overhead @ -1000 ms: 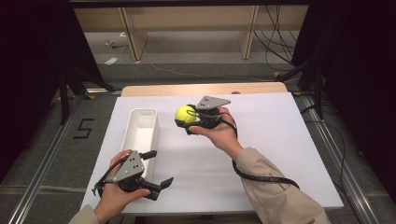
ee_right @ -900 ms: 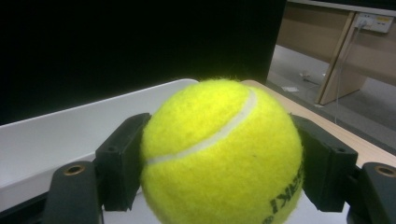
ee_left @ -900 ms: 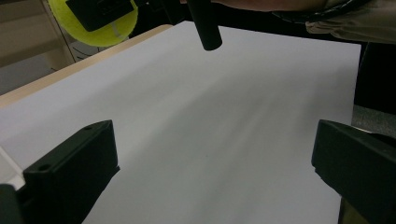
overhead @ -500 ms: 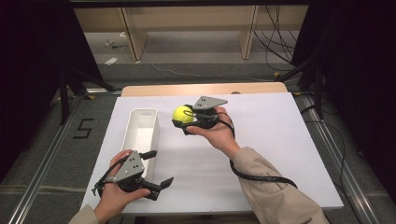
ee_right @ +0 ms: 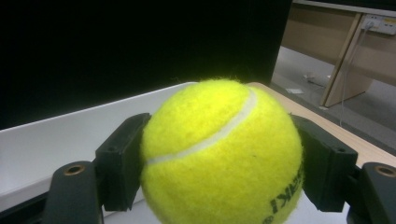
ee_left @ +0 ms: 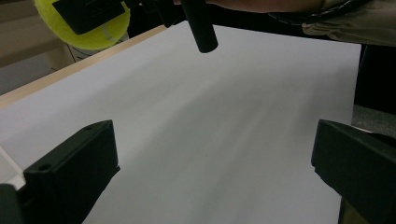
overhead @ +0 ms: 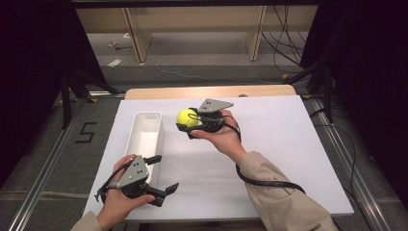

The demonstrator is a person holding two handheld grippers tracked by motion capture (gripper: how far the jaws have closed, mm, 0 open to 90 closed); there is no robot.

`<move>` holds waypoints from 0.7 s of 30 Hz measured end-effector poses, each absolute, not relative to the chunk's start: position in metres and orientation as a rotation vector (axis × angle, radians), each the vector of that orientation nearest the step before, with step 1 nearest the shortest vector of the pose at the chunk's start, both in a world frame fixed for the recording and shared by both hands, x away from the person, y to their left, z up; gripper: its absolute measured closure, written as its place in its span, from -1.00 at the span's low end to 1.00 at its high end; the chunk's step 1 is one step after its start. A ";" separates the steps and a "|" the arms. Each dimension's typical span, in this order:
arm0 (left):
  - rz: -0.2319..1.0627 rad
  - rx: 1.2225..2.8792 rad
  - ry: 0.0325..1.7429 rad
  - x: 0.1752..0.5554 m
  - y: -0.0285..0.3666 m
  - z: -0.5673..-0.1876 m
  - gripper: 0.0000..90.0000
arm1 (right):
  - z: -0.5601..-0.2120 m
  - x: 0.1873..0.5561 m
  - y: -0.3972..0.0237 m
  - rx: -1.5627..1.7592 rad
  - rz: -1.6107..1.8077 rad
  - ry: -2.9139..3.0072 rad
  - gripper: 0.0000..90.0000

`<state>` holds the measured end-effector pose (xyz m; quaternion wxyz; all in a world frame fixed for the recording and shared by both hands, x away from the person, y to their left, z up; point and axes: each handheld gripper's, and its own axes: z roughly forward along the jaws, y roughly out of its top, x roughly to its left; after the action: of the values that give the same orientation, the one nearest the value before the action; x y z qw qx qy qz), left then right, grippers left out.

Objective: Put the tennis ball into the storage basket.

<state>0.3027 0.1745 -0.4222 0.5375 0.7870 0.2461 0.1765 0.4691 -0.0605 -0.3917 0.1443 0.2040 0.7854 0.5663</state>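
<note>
A fuzzy yellow-green tennis ball [overhead: 186,118] with a white curved seam sits pinched between the two black jaws of the right gripper [overhead: 188,120], which the person's right hand [overhead: 222,136] holds above the white table top [overhead: 288,144], around the middle of its far half. In the right gripper view the ball [ee_right: 220,154] bulges out between the jaw pads, each pad pressed flat against one side of it, and dark printed letters show low on its right flank. The grey three-cornered plate [overhead: 215,105] on top of this gripper faces upward.

Just left of the ball, a long white rectangular plastic bin [overhead: 145,136] lies on the table with its length running from near to far. Whether the ball hangs over the bin's right rim or just beside it is hard to tell from the high view.

The left gripper [overhead: 163,174] rests in the person's left hand [overhead: 118,199] at the near left edge of the table, near the bin's near end. Its black jaws are spread wide with nothing between them; in the left gripper view they stand at the two lower corners over bare white table, with the ball [ee_left: 84,23] and the right gripper up at the top left corner.
</note>
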 end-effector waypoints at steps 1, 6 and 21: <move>0.419 1.873 0.585 0.303 0.175 -0.422 -1.00 | -0.392 0.469 -0.060 0.589 1.632 2.263 -0.40; 0.420 1.873 0.586 0.303 0.174 -0.422 -0.99 | -0.391 0.469 -0.060 0.586 1.636 2.263 -0.40; 0.409 1.874 0.587 0.303 0.175 -0.422 -0.99 | -0.390 0.469 -0.056 0.577 1.642 2.265 -0.40</move>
<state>0.3030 0.1746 -0.4221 0.5377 0.7877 0.2466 0.1721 0.4685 -0.0562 -0.3905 0.1419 0.1999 0.7848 0.5691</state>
